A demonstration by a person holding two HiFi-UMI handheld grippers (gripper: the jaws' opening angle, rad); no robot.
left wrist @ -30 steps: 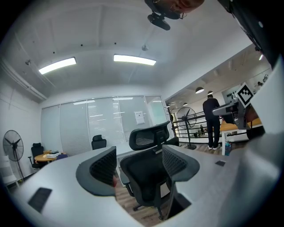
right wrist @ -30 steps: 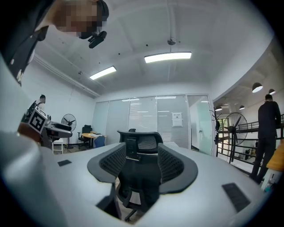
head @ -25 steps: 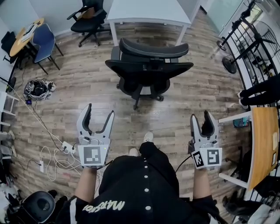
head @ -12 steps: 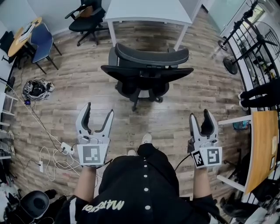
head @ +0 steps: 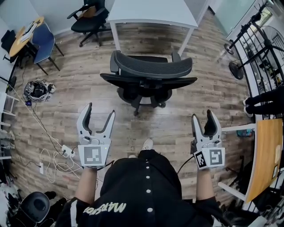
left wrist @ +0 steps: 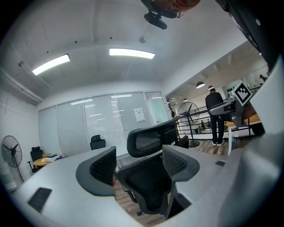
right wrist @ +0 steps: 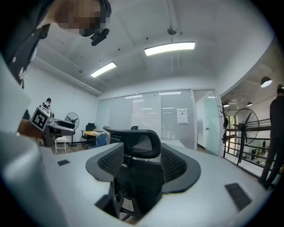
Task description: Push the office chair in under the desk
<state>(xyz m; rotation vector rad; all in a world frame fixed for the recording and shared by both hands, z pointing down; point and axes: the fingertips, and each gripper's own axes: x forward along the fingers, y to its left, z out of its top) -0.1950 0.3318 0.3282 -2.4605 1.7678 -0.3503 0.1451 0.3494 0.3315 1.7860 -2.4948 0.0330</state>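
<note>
Left gripper (head: 100,111), grey two-jaw w/ marker cube: jaws spread wide, nothing btw pads. Right gripper (head: 203,117), same build: jaws apart too, just been opening, nothing btw them. Both held out level ahead of holder's black buttoned top (head: 142,190), one each side, touching nothing.

Black mesh office chair w/ curved headrest (head: 148,73): on castors on grey-brown wood-plank floor (head: 66,88), backrest twd holder, seat twd white rectangular desk (head: 151,11). Just short of desk's front edge, lined up btw its two front legs, not yet under. Well apart from both grippers.

Room: open office, white ceiling, glass partition w/ blinds (left wrist: 102,119) at back, black metal railing (head: 262,44) along R side.

Counts:
- 2 grippers.
- 2 black office chairs in all, incl. second black office chair (head: 88,17) at top L, beyond desk's L corner.
- 1 blue chair (head: 43,40) beside 1 round wooden table (head: 24,33).
- 1 wood-topped white-framed desk (head: 266,146) at R edge.
- 2 ceiling light strips (left wrist: 132,53) in left gripper view.
- 2 standing fans (left wrist: 188,111) in same view, one far L, one by railing.
- 1 person in dark clothes (left wrist: 216,117) standing near railing.
- White cables & power strip (head: 57,159) loose on floor at L, plus 1 tangled bundle (head: 39,90).
</note>
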